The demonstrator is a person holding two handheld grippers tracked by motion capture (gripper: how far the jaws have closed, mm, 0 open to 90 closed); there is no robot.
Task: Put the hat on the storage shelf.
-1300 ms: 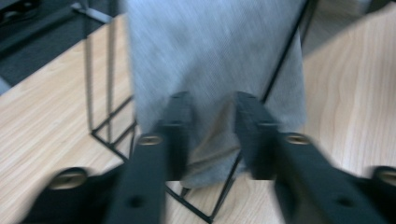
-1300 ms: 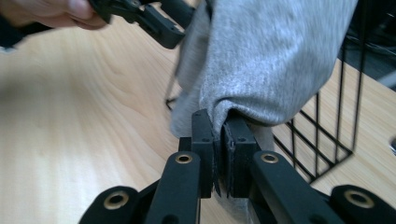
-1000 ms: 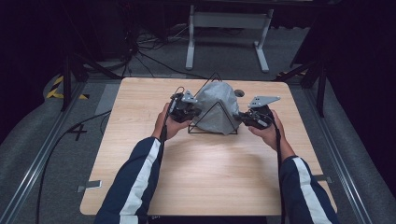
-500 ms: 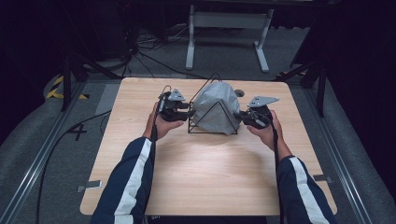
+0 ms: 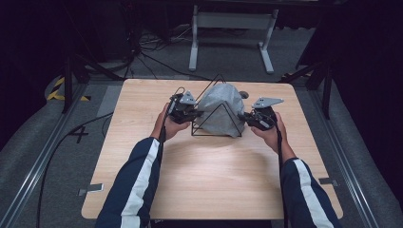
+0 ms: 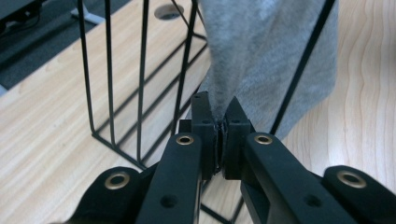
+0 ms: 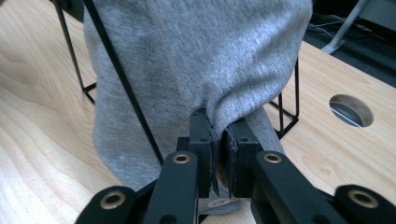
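Note:
A grey cloth (image 5: 221, 107) hangs over a black wire rack (image 5: 216, 136) at the far middle of the wooden table (image 5: 199, 180). My left gripper (image 5: 192, 113) is at the rack's left side. In the left gripper view its jaws have just been closing, and the left gripper (image 6: 218, 109) is now shut on the cloth's (image 6: 266, 56) hanging edge beside the wires (image 6: 110, 70). My right gripper (image 5: 244, 116) is at the rack's right side. In the right gripper view the right gripper (image 7: 219, 123) is shut on a fold of cloth (image 7: 201, 51) low on the rack (image 7: 120, 74).
A round hole (image 7: 351, 109) in the tabletop lies just behind the rack. A metal stand (image 5: 228, 28) and cables are on the floor beyond the far edge. The person's forearms in dark sleeves with white stripes (image 5: 142, 175) reach over the near half of the table.
The left gripper drew back a little to the left of the rack, then came in again and closed on the cloth. The right gripper has kept its place and its grip.

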